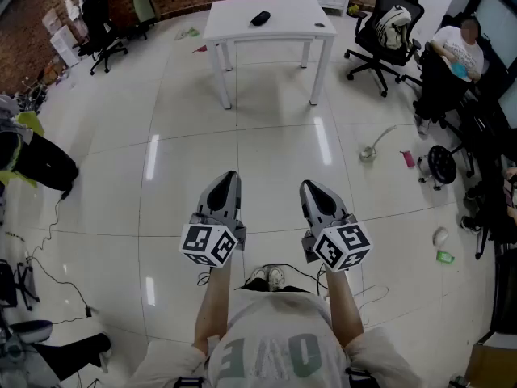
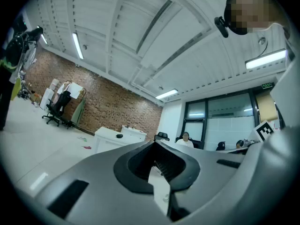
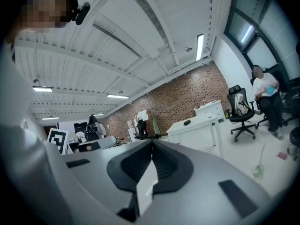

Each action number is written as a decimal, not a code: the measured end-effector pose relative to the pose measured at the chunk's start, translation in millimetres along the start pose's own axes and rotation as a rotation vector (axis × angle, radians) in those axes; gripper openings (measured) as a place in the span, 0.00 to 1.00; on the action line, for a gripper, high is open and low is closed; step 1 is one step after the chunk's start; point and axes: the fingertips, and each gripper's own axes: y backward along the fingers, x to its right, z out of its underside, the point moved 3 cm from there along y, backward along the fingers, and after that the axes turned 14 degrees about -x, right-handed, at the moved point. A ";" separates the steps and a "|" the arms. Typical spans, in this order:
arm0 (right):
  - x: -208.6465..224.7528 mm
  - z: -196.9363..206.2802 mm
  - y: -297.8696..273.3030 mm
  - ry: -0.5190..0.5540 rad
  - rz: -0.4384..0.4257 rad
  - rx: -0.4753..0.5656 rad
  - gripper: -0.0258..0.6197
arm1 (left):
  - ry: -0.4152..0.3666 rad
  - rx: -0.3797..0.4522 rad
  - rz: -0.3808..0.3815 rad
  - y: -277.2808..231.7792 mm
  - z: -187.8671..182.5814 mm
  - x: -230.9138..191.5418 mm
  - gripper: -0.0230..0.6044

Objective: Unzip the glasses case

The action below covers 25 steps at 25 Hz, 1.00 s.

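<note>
A small black glasses case (image 1: 260, 18) lies on a white table (image 1: 291, 24) far across the room, well ahead of both grippers. The left gripper view shows the glasses case (image 2: 119, 136) as a dark spot on the table top, and the right gripper view shows the case (image 3: 187, 122) the same way. I hold my left gripper (image 1: 229, 176) and my right gripper (image 1: 312, 186) side by side at waist height over the floor, both pointing towards the table. Their jaws meet at the tips, shut on nothing.
Shiny white floor lies between me and the table. Black office chairs (image 1: 381, 31) and a seated person (image 1: 456, 51) are at the right. Another chair (image 1: 101, 27) stands back left. A cable (image 1: 48, 249) and small items (image 1: 408, 158) lie on the floor.
</note>
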 end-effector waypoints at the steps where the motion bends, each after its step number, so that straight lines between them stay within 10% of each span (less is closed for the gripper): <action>1: 4.8 0.0 0.5 -0.001 -0.001 -0.006 0.04 | -0.006 -0.006 0.000 -3.2 0.3 2.9 0.04; 14: 100.2 -16.1 -118.9 -0.039 -0.013 -0.055 0.04 | 0.013 -0.034 -0.041 -134.7 -0.9 -77.1 0.04; 25: 250.3 -193.1 -386.7 -0.002 -0.008 -0.032 0.04 | -0.026 -0.001 0.011 -430.7 -137.7 -237.1 0.04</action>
